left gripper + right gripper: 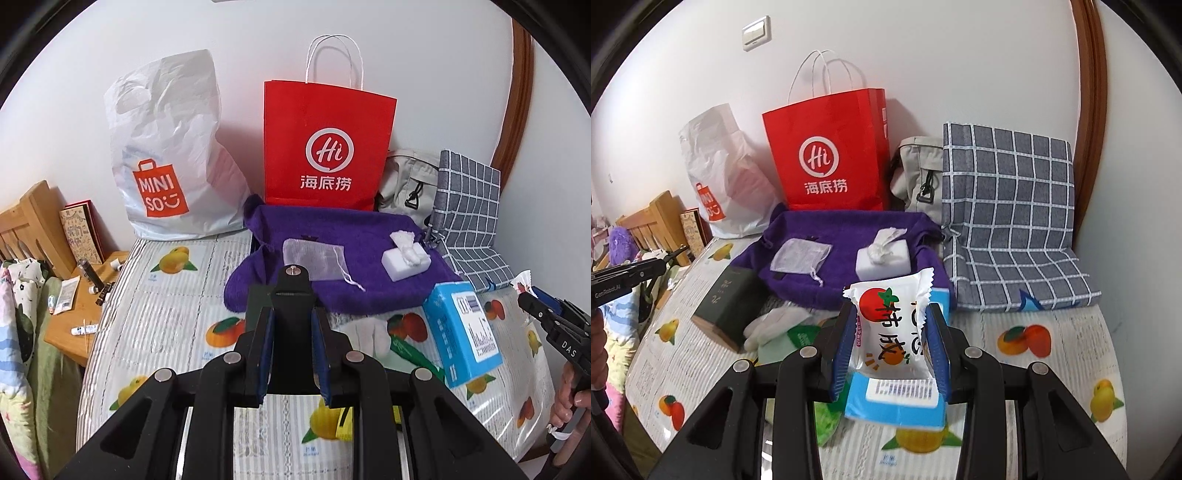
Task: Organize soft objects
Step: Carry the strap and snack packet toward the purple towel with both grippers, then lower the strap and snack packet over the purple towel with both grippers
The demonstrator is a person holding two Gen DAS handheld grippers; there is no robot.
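Observation:
My right gripper (890,339) is shut on a white snack packet (890,325) printed with a persimmon, held above a blue box (894,406). My left gripper (291,332) is shut on a black metal bracket (291,295) with a screw on top, above the table. A purple towel (351,258) lies at the back; it also shows in the right wrist view (849,236). On the towel lie a mesh pouch (314,258) and a white sponge block (404,260) with a crumpled tissue. A white glove (772,325) lies in front of the towel.
A red paper bag (328,147), a white Miniso bag (166,155), a beige bag (919,173) and a grey checked cushion (1008,221) stand along the wall. A dark green box (727,306) lies left. A wooden bedside table (81,314) is beyond the left edge.

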